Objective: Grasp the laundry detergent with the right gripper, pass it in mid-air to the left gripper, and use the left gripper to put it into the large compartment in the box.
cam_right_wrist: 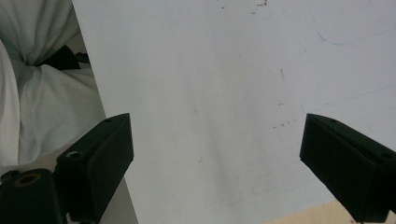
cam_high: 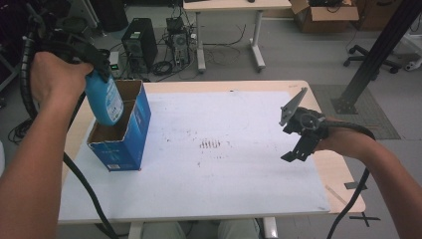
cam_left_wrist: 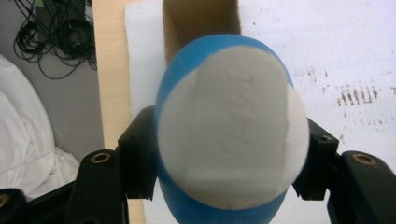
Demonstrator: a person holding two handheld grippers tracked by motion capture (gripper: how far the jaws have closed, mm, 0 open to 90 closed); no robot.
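Observation:
A blue bottle (cam_high: 104, 102) with a white label hangs tilted over an open blue cardboard box (cam_high: 124, 144) at the table's left side. My left gripper (cam_high: 101, 72) is shut on the bottle's upper end. In the left gripper view the bottle's (cam_left_wrist: 229, 135) white and blue bottom faces the camera between the jaws, and the box's brown inside (cam_left_wrist: 201, 18) lies just beyond it. My right gripper (cam_high: 296, 152) hovers open over the right part of the white sheet (cam_high: 224, 149). Nothing sits between its jaws (cam_right_wrist: 215, 154), and only the white sheet (cam_right_wrist: 233, 70) lies below.
The white sheet covers most of the wooden table (cam_high: 343, 174); faint dark marks (cam_high: 210, 144) sit at its centre. Beyond the far edge stand a computer tower (cam_high: 139, 42), cables, another table (cam_high: 234, 6) and a cardboard box (cam_high: 323, 15). A black post (cam_high: 373, 55) rises at the right.

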